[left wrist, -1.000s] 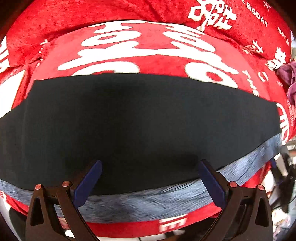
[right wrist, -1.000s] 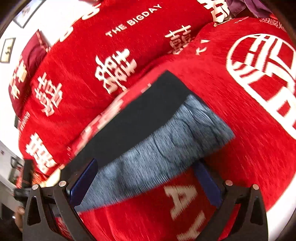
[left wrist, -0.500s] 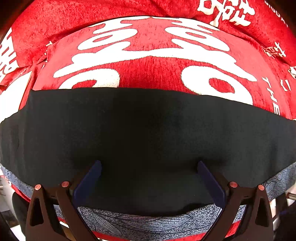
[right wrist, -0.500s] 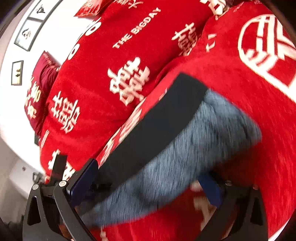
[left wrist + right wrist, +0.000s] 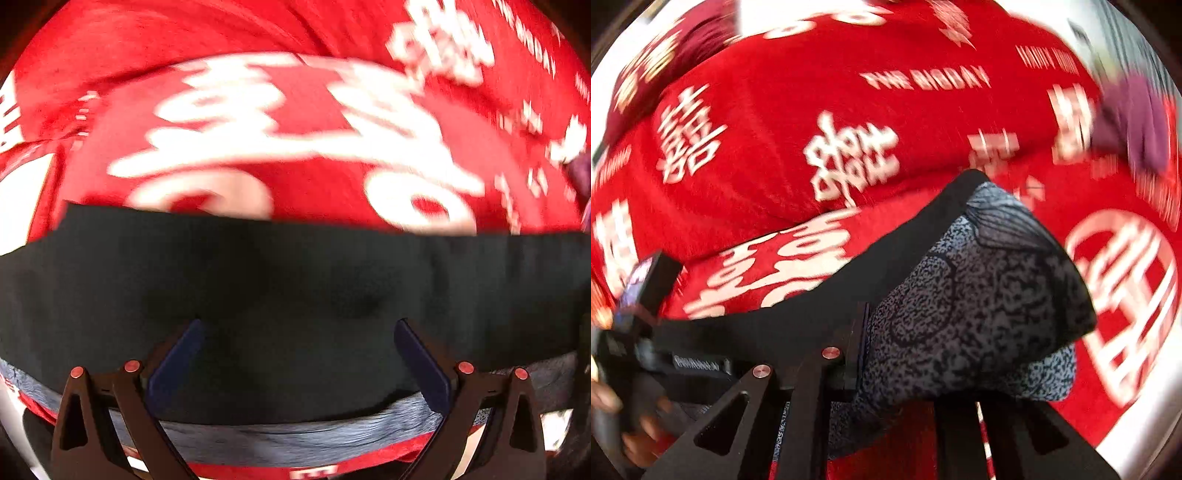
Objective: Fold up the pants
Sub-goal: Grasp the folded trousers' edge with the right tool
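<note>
Left tool: the black two-finger left tool (image 5: 297, 354) with blue pads is standing spread wide, hovering over the pants, its pads pressing on nothing.
Right tool: the black right tool (image 5: 862, 347) is standing nearly pressed together, pinching the patterned cloth of the pants; its jaws have just been closing, with that cloth between them.
Count: two tools are showing; one pair of pants (image 5: 295, 288), black fabric with a grey-blue speckled panel; one red bedspread (image 5: 314, 173) with large white characters.
Pants, where: they are lying across the bed under the left tool, while the speckled end (image 5: 979, 302) is hanging lifted in the right tool above the bedspread.
Around: a purple cloth (image 5: 1134, 122) is sitting far off on the bed; a hand (image 5: 635, 439) is gripping the other black device at the lower left of the right view.
In the way: the raised cloth is hiding the right tool's far finger.
Change: a second ago the right tool was spread over the flat speckled end; now that end is bunched and raised. The left view is showing more black cloth than before.
</note>
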Motion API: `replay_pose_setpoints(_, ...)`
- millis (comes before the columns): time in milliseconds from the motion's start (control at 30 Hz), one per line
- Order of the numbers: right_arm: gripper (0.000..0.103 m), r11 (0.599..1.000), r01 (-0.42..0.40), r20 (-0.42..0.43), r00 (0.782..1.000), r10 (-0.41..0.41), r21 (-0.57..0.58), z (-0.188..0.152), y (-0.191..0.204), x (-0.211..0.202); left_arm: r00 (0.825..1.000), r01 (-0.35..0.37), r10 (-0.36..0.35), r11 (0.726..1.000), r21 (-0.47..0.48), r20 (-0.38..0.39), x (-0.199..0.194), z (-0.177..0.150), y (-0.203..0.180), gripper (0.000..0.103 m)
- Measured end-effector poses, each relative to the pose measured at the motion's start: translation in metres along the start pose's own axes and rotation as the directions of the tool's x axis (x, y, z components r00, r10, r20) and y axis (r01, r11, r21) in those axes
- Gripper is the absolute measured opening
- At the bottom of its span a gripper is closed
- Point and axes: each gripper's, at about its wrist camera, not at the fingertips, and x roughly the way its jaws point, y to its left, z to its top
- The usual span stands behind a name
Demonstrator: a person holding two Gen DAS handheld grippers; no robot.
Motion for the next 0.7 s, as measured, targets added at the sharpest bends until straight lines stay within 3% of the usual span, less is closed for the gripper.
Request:
replay_pose_setpoints(133, 0.015, 0.974, 0.067, 0.078, 0.996, -0.051, -0.216, 0.006, 0.063, -0.024, 0.999, 0.030, -0.027, 0.998, -0.058, 0.043, -0.022, 0.007, 0.070, 0.103)
replay_pose_setpoints(300, 0.015, 0.875, 0.124, 0.150, 0.987, -0.060, -0.467, -0.012, 0.161, -0.029, 0.996, 0.064, -0.050, 0.978, -0.198, 0.073, -0.027, -0.005, 0.169, 0.103)
replay_pose_setpoints(400, 0.015, 0.737, 0.158, 0.177, 0.983, -0.053, -0.657, -0.048, 0.223, -0.017, 0.996, 0.077, -0.062, 0.966, -0.246, 0.067, -0.023, -0.019, 0.204, 0.103)
replay_pose_setpoints(600, 0.017, 0.533, 0.059, 0.040, 0.998, -0.048, -0.844, -0.115, 0.281, 0.016, 0.991, 0.134, -0.120, 0.950, -0.284, 0.067, -0.018, -0.035, 0.228, 0.103)
replay_pose_setpoints(700, 0.035, 0.473, 0.080, 0.046, 0.996, -0.082, -0.877, -0.129, 0.298, 0.017, 0.986, 0.161, -0.142, 0.953, -0.258, 0.091, -0.027, -0.031, 0.220, 0.103)
